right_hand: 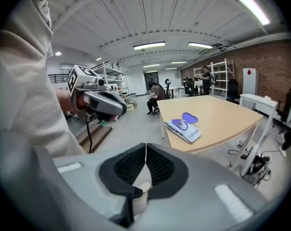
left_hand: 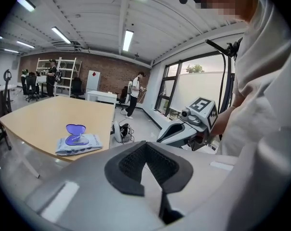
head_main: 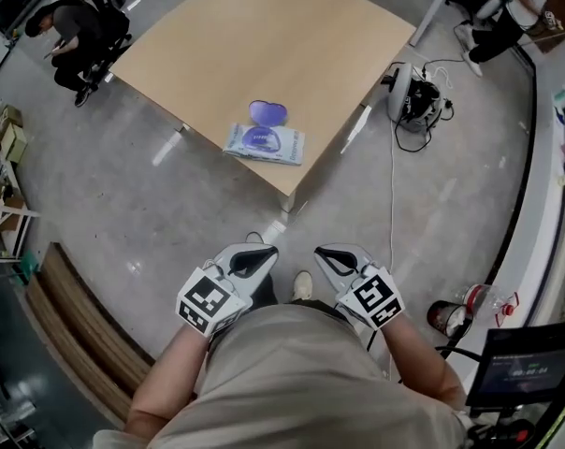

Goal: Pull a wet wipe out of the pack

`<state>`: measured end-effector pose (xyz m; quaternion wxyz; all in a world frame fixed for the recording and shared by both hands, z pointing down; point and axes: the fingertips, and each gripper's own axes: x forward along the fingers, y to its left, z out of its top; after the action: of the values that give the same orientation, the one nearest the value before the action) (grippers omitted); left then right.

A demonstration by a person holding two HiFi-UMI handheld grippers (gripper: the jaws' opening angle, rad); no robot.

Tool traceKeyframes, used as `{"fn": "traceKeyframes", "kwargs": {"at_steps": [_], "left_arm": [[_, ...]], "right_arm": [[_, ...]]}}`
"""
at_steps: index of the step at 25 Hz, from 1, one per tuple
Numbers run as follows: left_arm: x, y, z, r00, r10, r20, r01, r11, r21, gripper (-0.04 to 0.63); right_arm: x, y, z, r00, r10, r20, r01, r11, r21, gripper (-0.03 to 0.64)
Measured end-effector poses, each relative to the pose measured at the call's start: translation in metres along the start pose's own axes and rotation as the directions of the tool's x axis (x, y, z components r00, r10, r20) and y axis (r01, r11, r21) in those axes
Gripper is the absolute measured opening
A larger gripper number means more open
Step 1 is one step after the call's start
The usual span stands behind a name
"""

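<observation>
A wet wipe pack (head_main: 265, 142) lies near the front corner of a light wooden table (head_main: 264, 45), its purple lid (head_main: 268, 112) flipped open. The left gripper view has the pack (left_hand: 79, 142) at its left, and in the right gripper view the pack (right_hand: 183, 129) sits right of middle. My left gripper (head_main: 265, 253) and right gripper (head_main: 327, 253) are held close to my body, well short of the table. Both are shut with nothing between the jaws. Each gripper shows in the other's view: the right gripper (left_hand: 170, 132) and the left gripper (right_hand: 117, 111).
A grey box with tangled cables (head_main: 410, 96) sits on the floor right of the table. A person (head_main: 72, 36) crouches at the far left and another person (head_main: 502, 12) at the far right. A wooden pallet (head_main: 81, 321) lies at my left, a monitor (head_main: 530, 363) at my right.
</observation>
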<state>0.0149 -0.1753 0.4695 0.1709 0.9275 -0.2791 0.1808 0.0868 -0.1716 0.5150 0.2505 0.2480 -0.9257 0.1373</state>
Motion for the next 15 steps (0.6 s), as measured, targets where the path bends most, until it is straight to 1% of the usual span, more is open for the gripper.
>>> {"fn": "traceKeyframes", "kwargs": {"at_steps": [5, 7, 9, 12, 15], "left_arm": [[0.007, 0.058, 0.011, 0.999, -0.029, -0.016, 0.03, 0.999, 0.032, 0.005], [0.01, 0.081, 0.02, 0.999, -0.051, -0.018, 0.052, 0.998, 0.044, 0.005], [0.015, 0.1, 0.026, 0.996, -0.08, -0.029, 0.082, 0.994, 0.076, 0.005], [0.022, 0.123, 0.027, 0.991, -0.121, -0.065, 0.128, 0.984, 0.123, 0.005], [0.031, 0.15, 0.022, 0.985, -0.128, -0.112, 0.145, 0.977, 0.157, 0.005]], "right_arm": [[0.045, -0.029, 0.024, 0.999, -0.039, -0.028, 0.039, 0.999, -0.001, 0.006], [0.061, -0.043, 0.035, 0.997, -0.062, -0.046, 0.062, 0.998, -0.011, 0.006], [0.077, -0.057, 0.044, 0.995, -0.083, -0.06, 0.083, 0.997, -0.005, 0.006], [0.1, -0.075, 0.053, 0.991, -0.112, -0.075, 0.113, 0.994, 0.006, 0.006], [0.126, -0.093, 0.061, 0.989, -0.126, -0.075, 0.127, 0.992, 0.016, 0.006]]}}
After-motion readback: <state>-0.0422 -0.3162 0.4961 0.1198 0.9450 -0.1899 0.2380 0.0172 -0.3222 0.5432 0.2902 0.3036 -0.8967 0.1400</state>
